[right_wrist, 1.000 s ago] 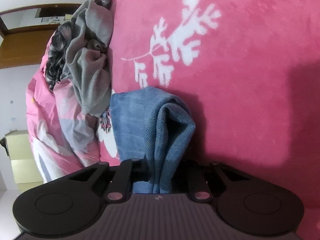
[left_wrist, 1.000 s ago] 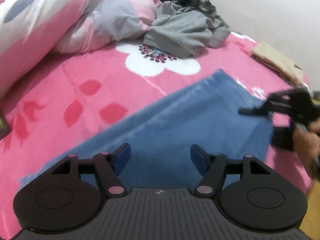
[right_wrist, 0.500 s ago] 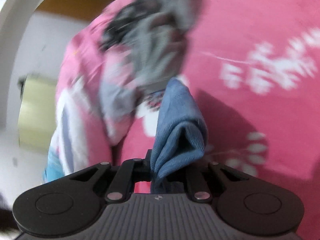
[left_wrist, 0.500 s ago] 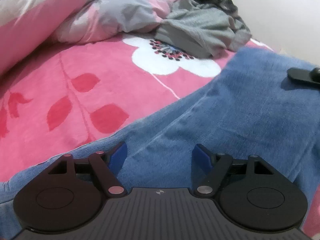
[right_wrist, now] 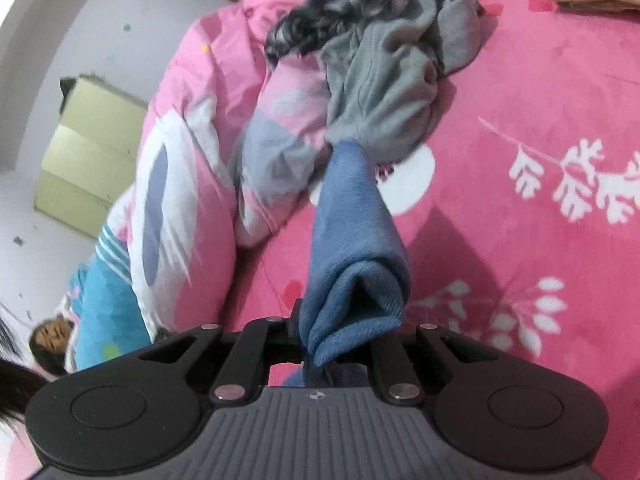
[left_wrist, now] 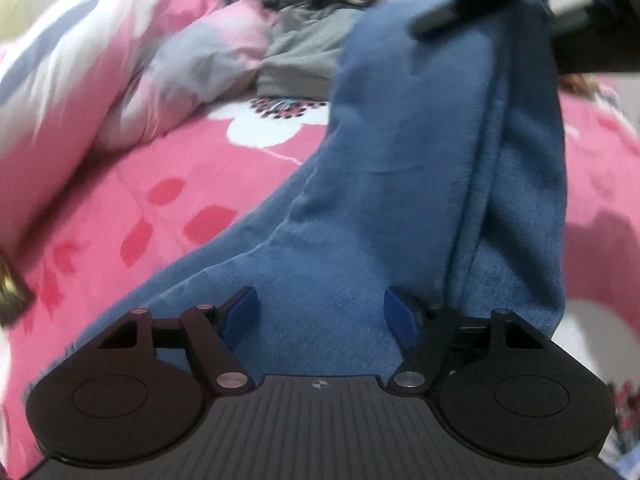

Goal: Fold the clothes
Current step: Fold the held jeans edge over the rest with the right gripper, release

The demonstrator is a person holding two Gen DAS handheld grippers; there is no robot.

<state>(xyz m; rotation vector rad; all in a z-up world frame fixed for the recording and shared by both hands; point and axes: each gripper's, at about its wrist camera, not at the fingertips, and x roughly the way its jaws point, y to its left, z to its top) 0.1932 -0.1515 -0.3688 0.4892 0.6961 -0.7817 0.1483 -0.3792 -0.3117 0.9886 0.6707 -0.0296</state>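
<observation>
1. Right gripper (right_wrist: pixel 340 344) clenched on a bunched corner of the blue towel (left_wrist: pixel 420 168), lifting it clear of the pink floral bed (right_wrist: pixel 540 128); cloth hangs in a narrow drape from the jaws.
2. Left gripper (left_wrist: pixel 318 316) released, jaws just narrowing a little with towel fabric lying between the blue pads (left_wrist: pixel 240 312) but not pinched, low over the part of the towel that rests on the bed.
3. Lower portion of the towel spread on the bedspread; upper portion pulled up toward the right gripper, seen dark at the top of the left wrist view.
4. Crumpled grey garment (right_wrist: pixel 392 80) and a dark patterned piece (right_wrist: pixel 332 16) heaped against the pink quilt (right_wrist: pixel 200 140) farther back, unfolded.
5. Likely risk: single-corner grip on a thick, doubled bunch, so slippage possible if lifted further or swung.
6. Likely risk: free edge uncaught by the left gripper, so the towel may twist or fold crooked.
7. Possible snag: hanging cloth dragged across the grey garment nearby.
</observation>
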